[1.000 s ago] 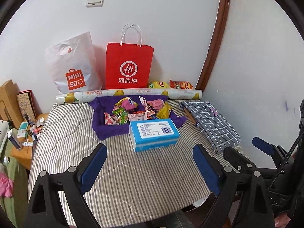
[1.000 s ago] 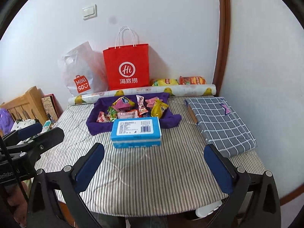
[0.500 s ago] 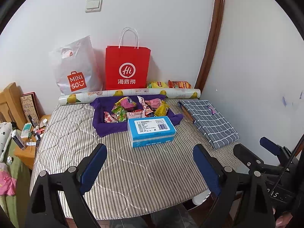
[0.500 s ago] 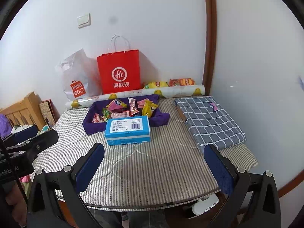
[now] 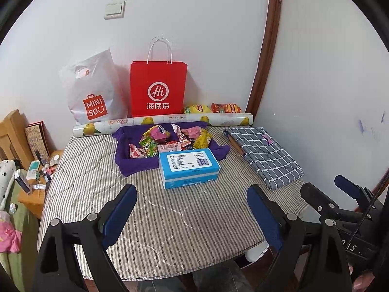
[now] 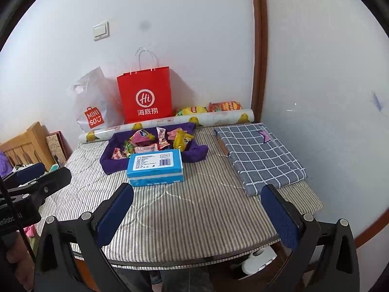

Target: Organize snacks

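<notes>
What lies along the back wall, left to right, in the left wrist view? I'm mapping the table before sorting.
White Miniso bag → red paper bag → yellow snack packet → orange snack packet.

A white-walled room corner with a striped table standing against it

White walls (image 5: 206, 19) are meeting in a corner behind the table (image 5: 170, 219), and a dark brown wooden trim strip (image 5: 267, 48) is running up that corner. A white light switch (image 5: 114, 10) is sitting high on the back wall, with a faint grey smudge (image 6: 145, 25) showing beside it in the right wrist view. Blue scuff marks (image 5: 362, 126) are showing on the side wall near the table's right edge. A grey-and-white striped quilted cover is lying over the table. A light wooden headboard (image 5: 12, 131) is leaning by the table's left edge, above a low wooden stand (image 5: 31, 199) crowded with small items. Even, soft light is filling the room.
</notes>
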A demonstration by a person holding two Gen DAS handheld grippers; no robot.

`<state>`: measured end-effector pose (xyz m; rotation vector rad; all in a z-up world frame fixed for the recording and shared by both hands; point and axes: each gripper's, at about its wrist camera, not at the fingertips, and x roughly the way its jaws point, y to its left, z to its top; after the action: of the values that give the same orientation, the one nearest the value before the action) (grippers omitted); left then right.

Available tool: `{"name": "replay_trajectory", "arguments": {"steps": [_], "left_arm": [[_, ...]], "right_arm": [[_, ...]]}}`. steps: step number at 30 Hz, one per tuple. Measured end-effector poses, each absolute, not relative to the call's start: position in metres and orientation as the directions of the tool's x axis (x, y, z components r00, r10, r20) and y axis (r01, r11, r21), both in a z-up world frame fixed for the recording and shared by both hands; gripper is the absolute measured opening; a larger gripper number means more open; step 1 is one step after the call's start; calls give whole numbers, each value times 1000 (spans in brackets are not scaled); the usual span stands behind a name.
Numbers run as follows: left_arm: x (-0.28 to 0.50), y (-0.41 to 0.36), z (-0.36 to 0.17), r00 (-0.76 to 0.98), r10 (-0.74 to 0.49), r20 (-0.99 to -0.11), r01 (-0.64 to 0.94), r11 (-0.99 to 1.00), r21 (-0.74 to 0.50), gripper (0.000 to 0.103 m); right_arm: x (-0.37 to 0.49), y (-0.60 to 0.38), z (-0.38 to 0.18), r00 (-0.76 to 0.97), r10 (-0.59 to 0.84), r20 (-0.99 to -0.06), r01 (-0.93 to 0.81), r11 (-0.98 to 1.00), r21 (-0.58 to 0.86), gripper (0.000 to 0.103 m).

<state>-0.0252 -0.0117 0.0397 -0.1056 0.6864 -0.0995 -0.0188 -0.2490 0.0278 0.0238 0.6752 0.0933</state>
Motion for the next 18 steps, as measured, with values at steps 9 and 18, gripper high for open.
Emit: {"name": "replay_trajectory", "arguments": {"steps": [9, 18], "left_arm": [[-28, -12, 42, 771, -126, -624, 58, 990, -129, 92], [-30, -12, 43, 772, -127, -623, 57, 990, -131, 92]], "right_arm": [[-22, -250, 30, 782, 95, -616, -78, 995, 54, 103], [-26, -248, 33, 787, 96, -609, -83, 995, 51, 103]]}}
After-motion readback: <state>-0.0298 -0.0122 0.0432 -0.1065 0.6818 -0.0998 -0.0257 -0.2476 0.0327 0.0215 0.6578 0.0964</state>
